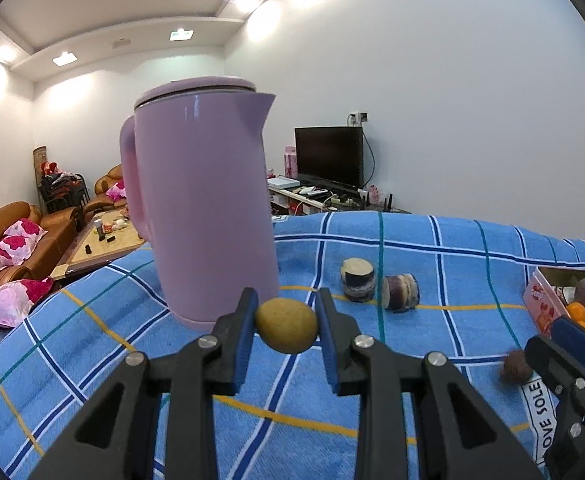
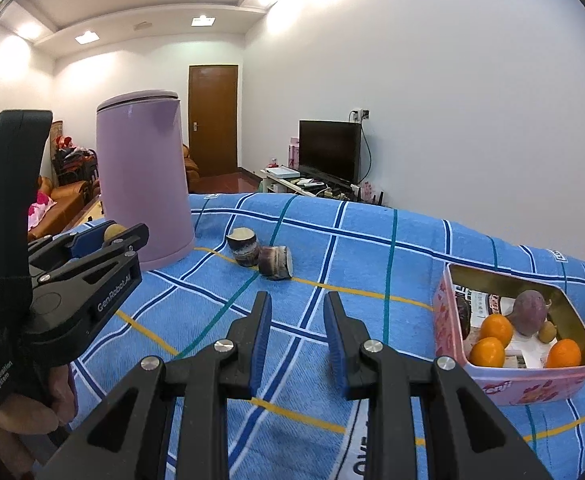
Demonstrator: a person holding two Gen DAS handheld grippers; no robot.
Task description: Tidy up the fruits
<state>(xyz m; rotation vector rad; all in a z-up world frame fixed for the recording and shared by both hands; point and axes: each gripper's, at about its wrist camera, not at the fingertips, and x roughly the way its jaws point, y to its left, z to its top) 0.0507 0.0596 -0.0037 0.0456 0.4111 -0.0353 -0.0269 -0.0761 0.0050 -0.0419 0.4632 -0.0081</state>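
Across the whole desk there's a blue plaid cloth and everything sits on top of it. Biggest thing by far is the purple kettle, standing upright near the far left part of the cloth with its lid on. Over on the right is a pink tin box, open, with three oranges inside plus a purplish fruit and a little brownish one tucked beside it. Between kettle and box lie two cut sugarcane pieces, touching or just about, one upright and one tipped on its side. The left gripper has its fingers closed onto a small yellow-brown fruit, pinched on both sides and held right in front of the kettle's base, seemingly just off the cloth. The right gripper has its fingers partly apart with nothing between them, hovering over bare cloth, left of the box. Smallest bit: a blurry reddish-brown fruit on the cloth near the right gripper, seen from the left wrist view.
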